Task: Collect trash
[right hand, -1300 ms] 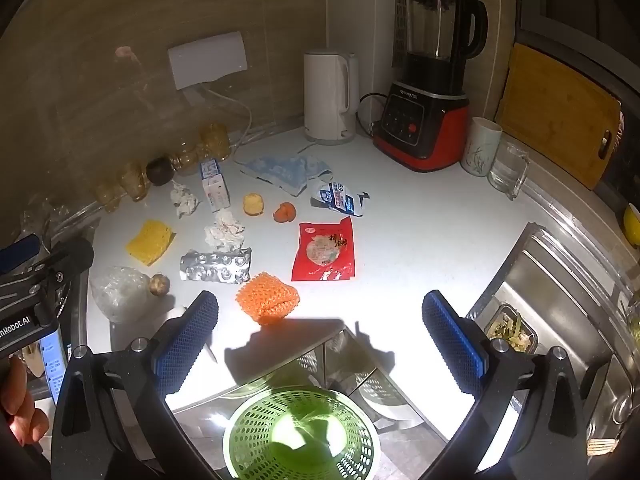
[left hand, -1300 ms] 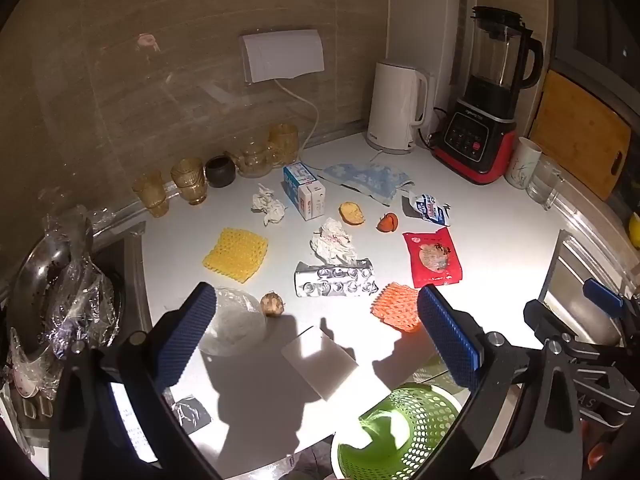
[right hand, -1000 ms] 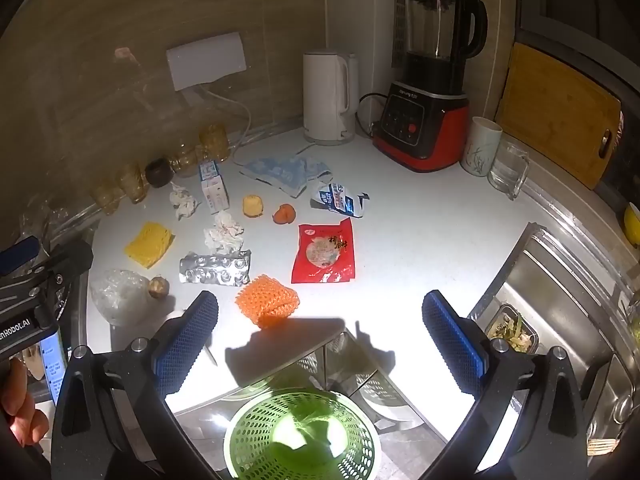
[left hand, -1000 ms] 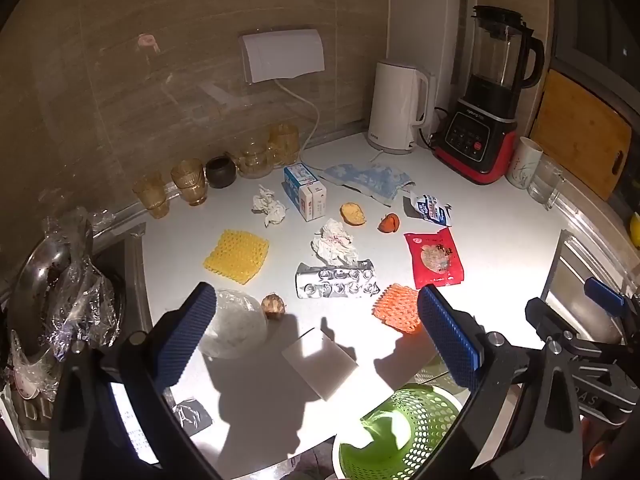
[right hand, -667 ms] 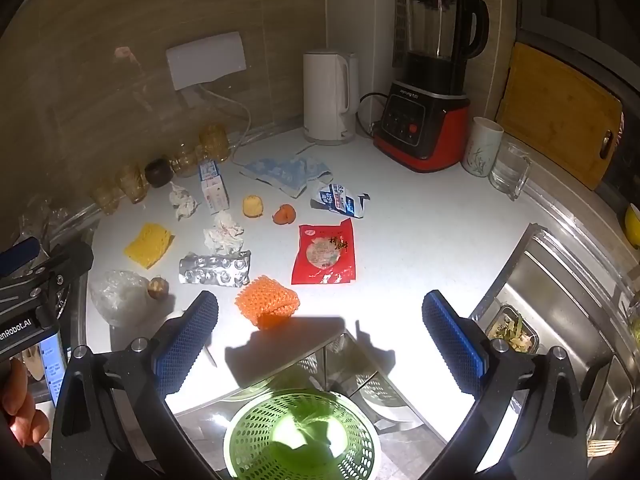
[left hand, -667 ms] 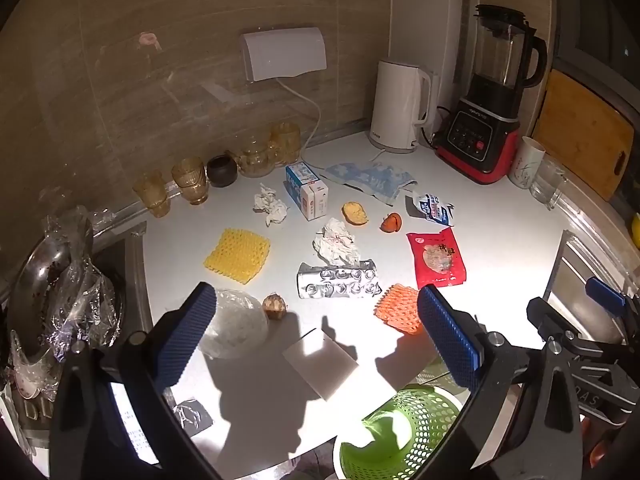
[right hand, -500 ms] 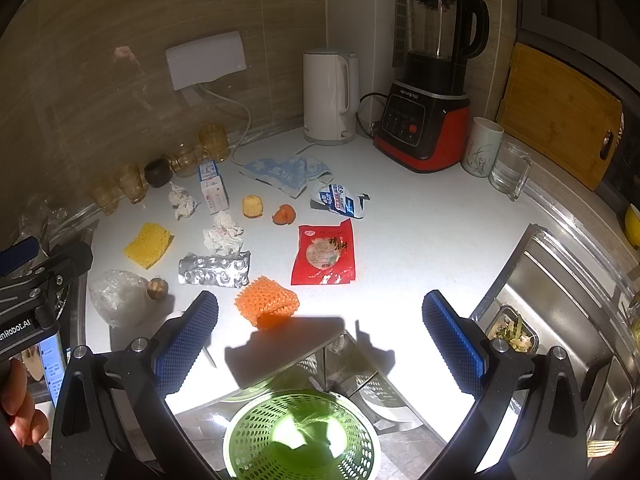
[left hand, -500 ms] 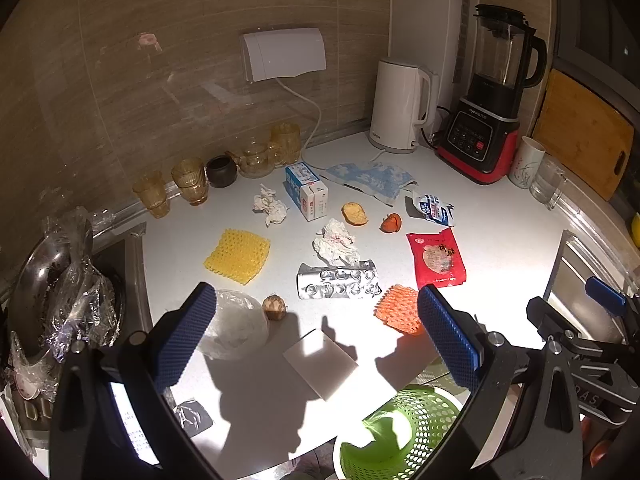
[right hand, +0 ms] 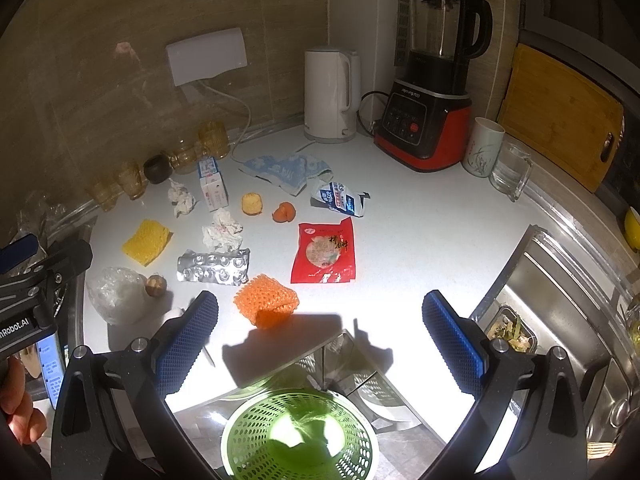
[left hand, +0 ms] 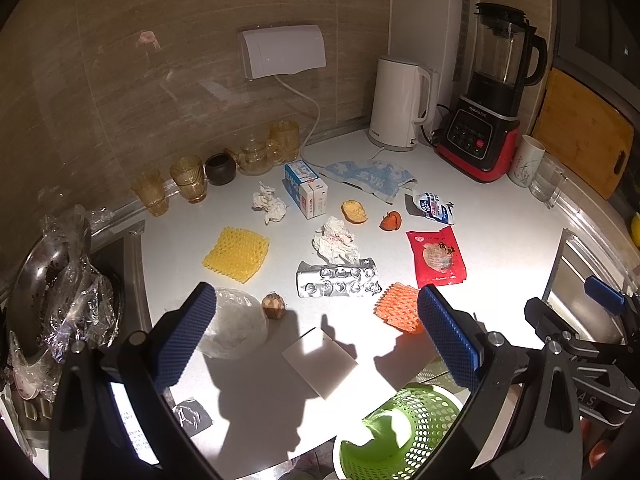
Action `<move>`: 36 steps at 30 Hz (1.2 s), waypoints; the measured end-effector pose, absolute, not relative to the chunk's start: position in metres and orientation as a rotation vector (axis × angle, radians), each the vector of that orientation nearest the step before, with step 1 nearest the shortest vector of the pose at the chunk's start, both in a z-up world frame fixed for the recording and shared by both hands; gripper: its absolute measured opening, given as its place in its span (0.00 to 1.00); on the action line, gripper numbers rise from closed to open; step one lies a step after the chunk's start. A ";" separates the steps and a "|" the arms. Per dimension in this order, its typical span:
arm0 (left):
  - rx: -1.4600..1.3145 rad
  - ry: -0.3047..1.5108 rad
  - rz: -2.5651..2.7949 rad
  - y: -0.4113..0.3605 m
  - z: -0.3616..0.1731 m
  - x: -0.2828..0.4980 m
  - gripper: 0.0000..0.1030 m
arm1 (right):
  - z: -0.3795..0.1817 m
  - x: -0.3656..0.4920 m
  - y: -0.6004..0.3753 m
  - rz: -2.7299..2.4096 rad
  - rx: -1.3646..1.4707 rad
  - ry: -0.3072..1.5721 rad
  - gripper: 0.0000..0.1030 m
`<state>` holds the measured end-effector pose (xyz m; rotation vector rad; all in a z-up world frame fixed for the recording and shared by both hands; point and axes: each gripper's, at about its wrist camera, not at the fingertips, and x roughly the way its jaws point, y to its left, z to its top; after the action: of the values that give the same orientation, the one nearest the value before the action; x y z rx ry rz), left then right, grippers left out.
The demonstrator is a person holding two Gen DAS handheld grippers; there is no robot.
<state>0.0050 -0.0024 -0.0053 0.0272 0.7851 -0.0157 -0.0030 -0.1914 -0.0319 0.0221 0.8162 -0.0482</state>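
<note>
1. Between and beyond both pairs of jaws: white counter [left hand: 500, 248] strewn with trash; nothing is gripped.
2. Left gripper [left hand: 316, 336]: jaws spread wide, hanging above the counter's near edge. Right gripper [right hand: 320, 336]: jaws likewise spread wide, empty.
3. Blister pack [left hand: 338, 282], silver: lies flat just ahead of the left jaws' gap, long axis running across from one jaw toward the other.
4. Orange foam net [left hand: 398, 312]: just ahead of the left gripper's right jaw, partly cut off by it; in the right wrist view it sits ahead of the left jaw, clear of it.
5. Red snack packet [right hand: 324, 252]: flat, long axis pointing away from the right jaws, ahead of their gap.
6. Yellow foam net [left hand: 236, 254]: ahead of the left gripper's left jaw, lying at a slant.
7. Clear plastic bag [left hand: 234, 324]: touching-close to the left gripper's left jaw, which hides part of it; small brown husk [left hand: 274, 306] beside it.
8. Crumpled tissue [left hand: 334, 240], milk carton [left hand: 306, 194] lying on its side with its long axis pointing away, two fruit scraps, torn white wrapper [left hand: 434, 208]: farther ahead of the gap.
9. Green basket [right hand: 300, 436]: below the counter edge, beneath the right jaws' gap; contents hard to make out.
10. White card [left hand: 320, 362]: flat, under the left jaws' gap.
</note>
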 end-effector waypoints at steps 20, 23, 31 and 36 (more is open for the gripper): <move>0.032 0.790 -0.015 -0.005 -0.009 0.005 0.94 | -0.033 -0.003 -0.193 -0.049 0.025 0.819 0.98; 0.031 0.790 -0.016 -0.004 -0.008 0.006 0.94 | -0.033 -0.003 -0.193 -0.049 0.025 0.819 0.98; 0.032 0.791 -0.015 -0.005 -0.011 0.001 0.94 | -0.033 -0.002 -0.192 -0.049 0.025 0.820 0.98; 0.031 0.791 -0.015 -0.003 -0.007 0.006 0.94 | -0.034 -0.001 -0.192 -0.049 0.026 0.820 0.98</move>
<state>0.0063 -0.0034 -0.0073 0.0315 0.7915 -0.0154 -0.0010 -0.1921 -0.0337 0.0257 0.8196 -0.0488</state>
